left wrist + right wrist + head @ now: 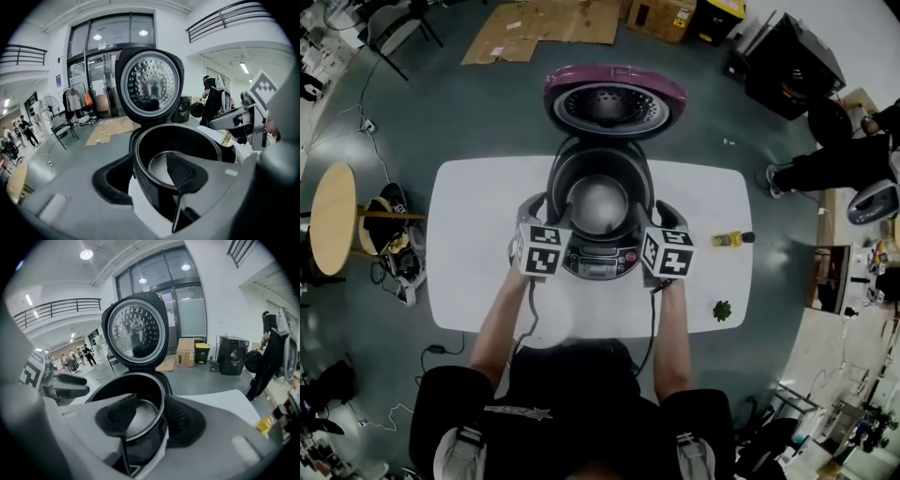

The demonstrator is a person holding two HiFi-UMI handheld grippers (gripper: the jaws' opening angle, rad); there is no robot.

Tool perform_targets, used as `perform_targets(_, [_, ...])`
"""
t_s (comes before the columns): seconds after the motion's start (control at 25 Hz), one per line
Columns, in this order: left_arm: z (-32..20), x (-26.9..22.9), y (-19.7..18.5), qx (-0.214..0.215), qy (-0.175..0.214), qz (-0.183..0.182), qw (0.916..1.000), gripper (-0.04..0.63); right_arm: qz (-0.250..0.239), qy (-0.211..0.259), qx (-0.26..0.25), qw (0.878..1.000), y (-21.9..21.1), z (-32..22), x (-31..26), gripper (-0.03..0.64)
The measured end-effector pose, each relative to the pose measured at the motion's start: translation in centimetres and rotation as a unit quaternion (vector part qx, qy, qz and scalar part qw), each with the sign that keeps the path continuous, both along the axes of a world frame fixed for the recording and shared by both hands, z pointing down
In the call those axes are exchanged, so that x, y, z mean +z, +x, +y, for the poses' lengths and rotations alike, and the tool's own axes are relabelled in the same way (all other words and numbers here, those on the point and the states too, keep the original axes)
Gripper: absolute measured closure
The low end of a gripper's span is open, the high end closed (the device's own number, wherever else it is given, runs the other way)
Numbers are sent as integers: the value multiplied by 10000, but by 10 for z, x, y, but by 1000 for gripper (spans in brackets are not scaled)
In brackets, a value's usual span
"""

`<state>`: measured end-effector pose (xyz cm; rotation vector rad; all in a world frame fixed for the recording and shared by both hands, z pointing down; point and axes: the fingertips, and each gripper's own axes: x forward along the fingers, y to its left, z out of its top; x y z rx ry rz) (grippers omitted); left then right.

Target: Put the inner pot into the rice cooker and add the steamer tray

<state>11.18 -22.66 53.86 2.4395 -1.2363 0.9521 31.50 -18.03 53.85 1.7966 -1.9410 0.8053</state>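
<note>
From the head view, the inner pot [598, 204] sits in the open rice cooker [598, 262], with the left gripper [532, 210] and right gripper [667, 216] at its sides. A pale disc [546, 323], perhaps the steamer tray, lies at the table's [712, 202] near edge, closer to the left. Left gripper view: jaws apart astride the pot's rim, not pressing. Right gripper view: likewise.

Rice cooker [598, 259]: stands mid-table, its purple-rimmed lid [614, 98] swung open away from the person.
Inner pot [598, 202]: sits inside the cooker.
Left gripper [532, 208]: at the cooker's left side.
Right gripper [667, 214]: at the cooker's right side.
Table [469, 244]: white; small yellow bottle [729, 239] and a green thing [722, 309] lie to the right.
Floor: flattened cardboard [544, 28] beyond the table, round wooden table [333, 220] to the left.
</note>
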Motion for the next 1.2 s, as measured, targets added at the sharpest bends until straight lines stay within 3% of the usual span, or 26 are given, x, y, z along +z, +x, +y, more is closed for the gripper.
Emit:
perform_targets(0.4, [19,-69,-17,133,828,656,9943,374,145,1080,60,9940,-23,34,-72,430])
perform_targets(0.72, [49,-125,-36,368,1515,1121,9814,412,323,1871,206,9816,-52,76,-125,435])
perform_targets(0.8, [59,-136,-43,421,1636,1245,9777,440,405,2071,301,9770,-61,87,-136,480])
perform_targets(1.0, [83,-153,-66,488,1823,1423,9717,518,725,2509,436,9643,-89,113,-160,518])
perform_targets(1.2, [105,-163,-93,719,1979,1545,9653,571,990,2626,587,9580,-119,135,-167,573])
